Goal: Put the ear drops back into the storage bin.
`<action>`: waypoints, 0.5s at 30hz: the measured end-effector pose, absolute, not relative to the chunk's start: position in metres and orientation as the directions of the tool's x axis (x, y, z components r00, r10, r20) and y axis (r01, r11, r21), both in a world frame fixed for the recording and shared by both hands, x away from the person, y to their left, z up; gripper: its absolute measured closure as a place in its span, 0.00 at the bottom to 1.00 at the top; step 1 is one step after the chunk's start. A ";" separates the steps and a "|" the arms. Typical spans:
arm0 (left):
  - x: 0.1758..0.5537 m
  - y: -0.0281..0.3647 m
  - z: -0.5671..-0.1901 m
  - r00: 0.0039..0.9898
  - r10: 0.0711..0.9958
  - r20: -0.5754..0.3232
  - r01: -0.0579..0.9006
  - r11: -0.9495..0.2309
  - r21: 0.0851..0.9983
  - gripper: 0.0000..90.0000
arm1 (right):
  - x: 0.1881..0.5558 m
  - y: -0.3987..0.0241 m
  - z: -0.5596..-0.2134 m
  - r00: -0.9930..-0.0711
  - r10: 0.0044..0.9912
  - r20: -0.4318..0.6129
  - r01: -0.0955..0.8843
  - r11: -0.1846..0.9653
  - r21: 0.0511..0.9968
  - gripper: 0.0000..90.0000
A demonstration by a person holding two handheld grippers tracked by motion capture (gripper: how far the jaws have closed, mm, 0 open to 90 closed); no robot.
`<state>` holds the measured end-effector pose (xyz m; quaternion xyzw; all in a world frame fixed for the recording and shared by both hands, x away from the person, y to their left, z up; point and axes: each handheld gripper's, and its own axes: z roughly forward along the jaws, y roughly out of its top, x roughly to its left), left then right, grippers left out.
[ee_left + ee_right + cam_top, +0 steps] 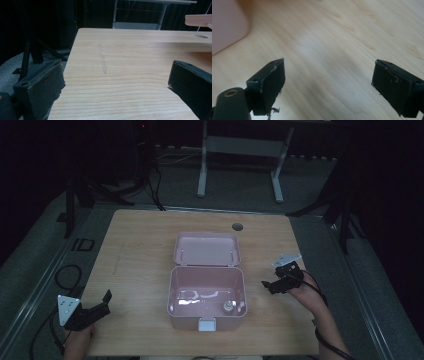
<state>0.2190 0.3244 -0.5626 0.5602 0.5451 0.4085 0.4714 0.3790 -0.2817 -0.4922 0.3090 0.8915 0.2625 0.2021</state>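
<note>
The rectangular light-wood bench [140, 270] carries one landmark at its centre: a pink plastic box [207, 292] with rounded corners, its hinged lid [206, 249] folded back flat on the far side. I judge the lid lies open to give top access to the cavity. A pale latch tab [206, 324] sits on the near wall of the box. Inside, near the front right corner, stands a small round pale object [227, 307]; I cannot identify it.

My right gripper [270, 285] is just beside the right wall of the box, fingers [268, 82] spread with nothing between them, aimed toward the box. My left gripper [104, 301] is well left of the box near the bench's near edge, fingers [41, 87] likewise spread and unloaded.

Bare bench lies on both sides of the box. The right wall and rim are the edges I judge the right gripper must clear.
</note>
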 end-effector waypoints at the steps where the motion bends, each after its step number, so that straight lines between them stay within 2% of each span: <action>1: 0.219 0.324 -0.563 0.072 0.996 -0.056 0.226 0.039 0.973 0.01 | 0.377 -0.286 -0.498 -0.701 0.684 -0.201 0.446 0.640 0.626 0.12; 6: 0.219 0.324 -0.563 0.071 0.996 -0.056 0.224 0.038 0.974 0.01 | 0.374 -0.291 -0.508 -0.678 0.706 -0.203 0.450 0.618 0.645 0.12; 15: 0.219 0.324 -0.563 0.069 0.996 -0.057 0.223 0.040 0.974 0.00 | 0.365 -0.298 -0.524 -0.584 0.784 -0.210 0.469 0.537 0.701 0.12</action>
